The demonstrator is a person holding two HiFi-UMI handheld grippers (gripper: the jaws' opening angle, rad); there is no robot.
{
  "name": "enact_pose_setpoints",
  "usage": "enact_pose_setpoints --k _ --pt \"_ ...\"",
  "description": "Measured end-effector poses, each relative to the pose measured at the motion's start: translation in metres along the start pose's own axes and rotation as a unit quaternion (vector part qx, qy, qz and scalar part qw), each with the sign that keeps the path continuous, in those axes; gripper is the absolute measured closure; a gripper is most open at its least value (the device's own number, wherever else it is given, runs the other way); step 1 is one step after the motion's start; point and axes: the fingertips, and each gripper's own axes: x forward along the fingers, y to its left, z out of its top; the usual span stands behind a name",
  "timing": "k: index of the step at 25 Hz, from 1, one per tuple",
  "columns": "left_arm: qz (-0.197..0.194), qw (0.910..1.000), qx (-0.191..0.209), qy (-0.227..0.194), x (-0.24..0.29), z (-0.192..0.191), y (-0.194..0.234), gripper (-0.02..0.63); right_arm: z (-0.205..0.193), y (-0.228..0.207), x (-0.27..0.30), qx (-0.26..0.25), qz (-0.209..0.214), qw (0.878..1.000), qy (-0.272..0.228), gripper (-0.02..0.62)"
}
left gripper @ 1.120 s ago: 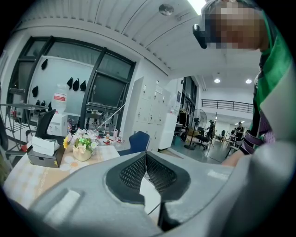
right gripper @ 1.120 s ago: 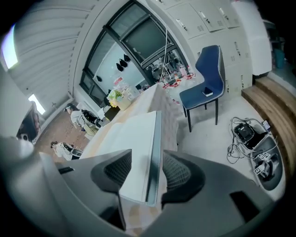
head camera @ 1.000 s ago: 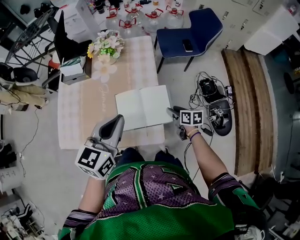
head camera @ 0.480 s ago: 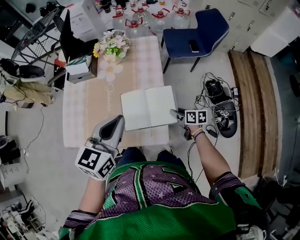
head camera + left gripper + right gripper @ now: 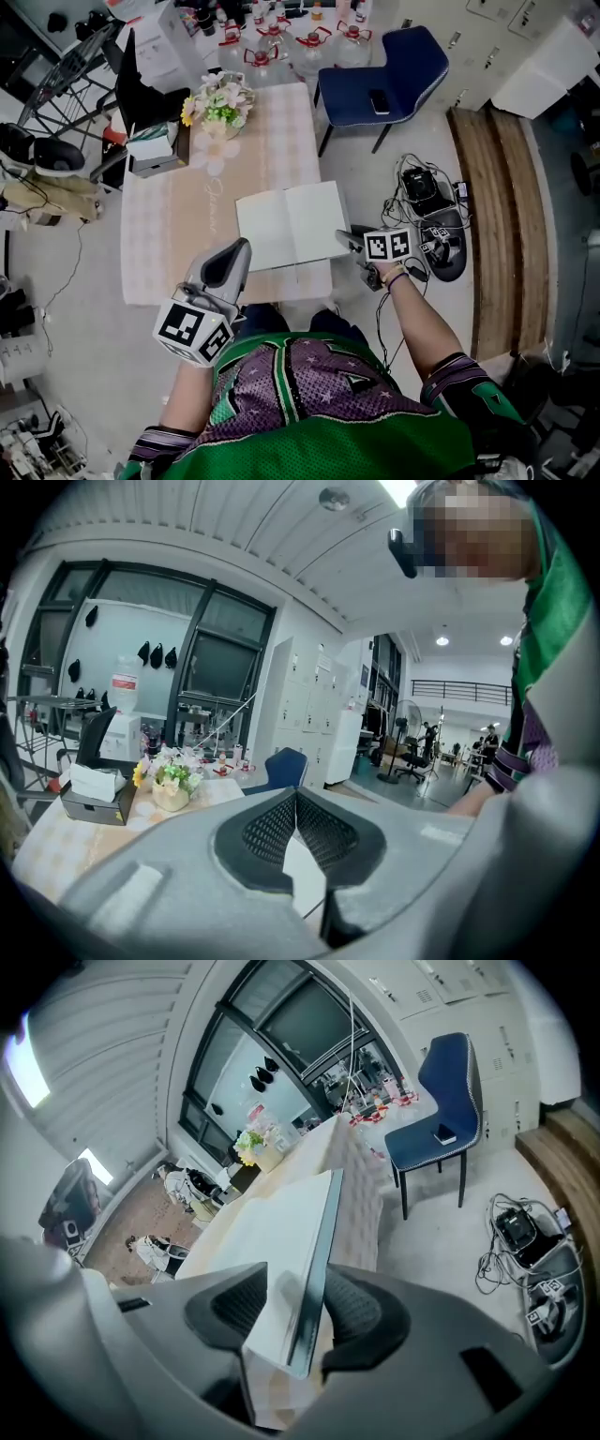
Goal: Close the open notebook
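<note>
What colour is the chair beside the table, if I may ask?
Dark blue; the chair shows best in the head view.

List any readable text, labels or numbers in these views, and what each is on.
Nothing can be read as text.
tablecloth: faint script, too blurred to read.
marker cubes: square patterns only, no letters or numbers.
notebook: open pages look blank.
</note>
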Motion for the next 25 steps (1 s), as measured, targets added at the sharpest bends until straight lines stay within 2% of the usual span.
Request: enact_pose_setpoints --k 10,19,25 --pt "-0.005 0.9997 -0.009 -0.021 -0.005 0.005 0.000 0.589 0.010 0.025 -0.011 -0.016 0.013 1.000 -0.011 0.405" --pt "-0.002 0.9994 -0.009 -0.034 -0.022 0.009 0.010 0.589 0.017 0.040 -0.021 -0.039 0.002 0.999 -0.024 0.405" --pt "-0.001 0.9993 -0.018 -0.034 -0.036 0.004 0.035 0.589 0.025 0.053 -0.023 -0.020 -0.007 0.998 -0.051 0.405"
